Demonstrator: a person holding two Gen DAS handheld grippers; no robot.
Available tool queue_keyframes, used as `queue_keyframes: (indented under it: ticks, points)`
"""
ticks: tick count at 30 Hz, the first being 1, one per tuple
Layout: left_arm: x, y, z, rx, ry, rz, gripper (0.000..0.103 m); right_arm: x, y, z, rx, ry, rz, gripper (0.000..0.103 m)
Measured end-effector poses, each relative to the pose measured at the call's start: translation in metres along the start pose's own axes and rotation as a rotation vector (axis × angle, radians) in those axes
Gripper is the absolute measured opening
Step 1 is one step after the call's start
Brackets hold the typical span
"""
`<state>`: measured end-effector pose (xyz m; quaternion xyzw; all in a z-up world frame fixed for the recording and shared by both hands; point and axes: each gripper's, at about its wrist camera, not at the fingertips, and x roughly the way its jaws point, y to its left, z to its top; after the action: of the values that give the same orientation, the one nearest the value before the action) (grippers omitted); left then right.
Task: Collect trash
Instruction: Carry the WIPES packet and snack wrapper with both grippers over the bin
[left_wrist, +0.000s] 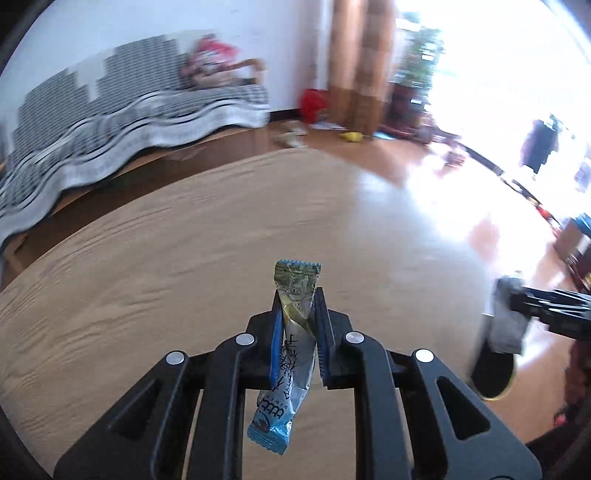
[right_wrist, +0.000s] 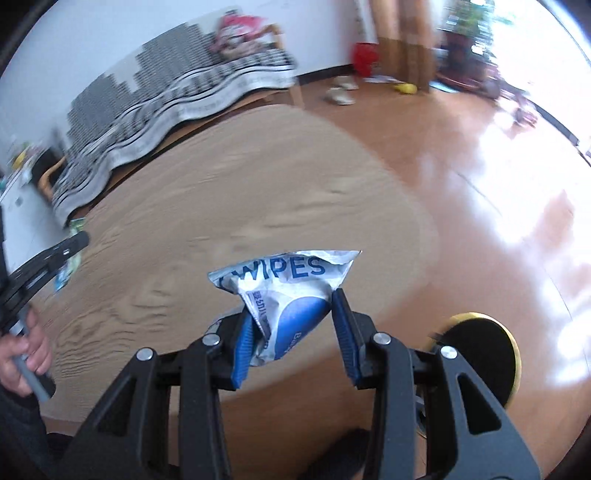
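Note:
My left gripper (left_wrist: 298, 295) is shut on a narrow blue and silver snack wrapper (left_wrist: 295, 332), which hangs upright between the blue pads above the wooden table (left_wrist: 184, 240). My right gripper (right_wrist: 291, 302) is shut on a crumpled white and blue wipes packet (right_wrist: 291, 295), held over the table's (right_wrist: 221, 184) right side. In the left wrist view the right gripper (left_wrist: 546, 310) and its packet (left_wrist: 508, 317) show blurred at the right edge. In the right wrist view the left gripper (right_wrist: 79, 240) shows at the left, held by a hand (right_wrist: 22, 354).
A round black bin with a yellow rim (right_wrist: 480, 354) stands on the floor just right of the table, also the bin (left_wrist: 493, 373) in the left view. A striped sofa (left_wrist: 129, 110) lies behind the table. Small items litter the shiny floor (right_wrist: 498, 184) by the curtain.

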<state>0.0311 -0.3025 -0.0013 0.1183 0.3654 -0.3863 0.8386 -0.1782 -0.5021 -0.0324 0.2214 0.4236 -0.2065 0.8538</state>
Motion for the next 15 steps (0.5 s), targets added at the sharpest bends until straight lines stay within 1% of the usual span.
queue_keyframes:
  ticks: [1, 2, 3, 4, 5, 6, 8, 11, 13, 15]
  points:
    - [0.002, -0.025, 0.001, 0.019, 0.001, -0.043, 0.015, -0.006, -0.023, -0.007, 0.03, -0.005, -0.038, 0.04]
    - [0.004, -0.042, 0.001, 0.034, 0.003, -0.07, 0.015, -0.01, -0.041, -0.012, 0.052, -0.008, -0.066, 0.04]
    - [0.007, -0.072, 0.0, 0.064, 0.004, -0.105, 0.015, -0.017, -0.065, -0.02, 0.086, -0.008, -0.098, 0.04]
    - [0.011, -0.098, -0.002, 0.091, 0.007, -0.133, 0.015, -0.021, -0.081, -0.026, 0.113, -0.009, -0.113, 0.04]
    - [0.014, -0.117, -0.005, 0.111, 0.012, -0.157, 0.015, -0.025, -0.098, -0.032, 0.14, -0.009, -0.13, 0.04]
    - [0.019, -0.143, -0.009, 0.14, 0.023, -0.191, 0.015, -0.031, -0.119, -0.04, 0.168, -0.01, -0.159, 0.04]
    - [0.032, -0.193, -0.022, 0.194, 0.053, -0.256, 0.015, -0.037, -0.149, -0.053, 0.209, -0.007, -0.206, 0.04]
    - [0.051, -0.252, -0.04, 0.269, 0.087, -0.334, 0.015, -0.038, -0.184, -0.067, 0.265, 0.011, -0.244, 0.04]
    - [0.067, -0.28, -0.051, 0.296, 0.12, -0.38, 0.015, -0.033, -0.203, -0.074, 0.294, 0.035, -0.266, 0.04]
    - [0.085, -0.302, -0.066, 0.317, 0.159, -0.409, 0.015, -0.028, -0.212, -0.078, 0.306, 0.05, -0.278, 0.04]
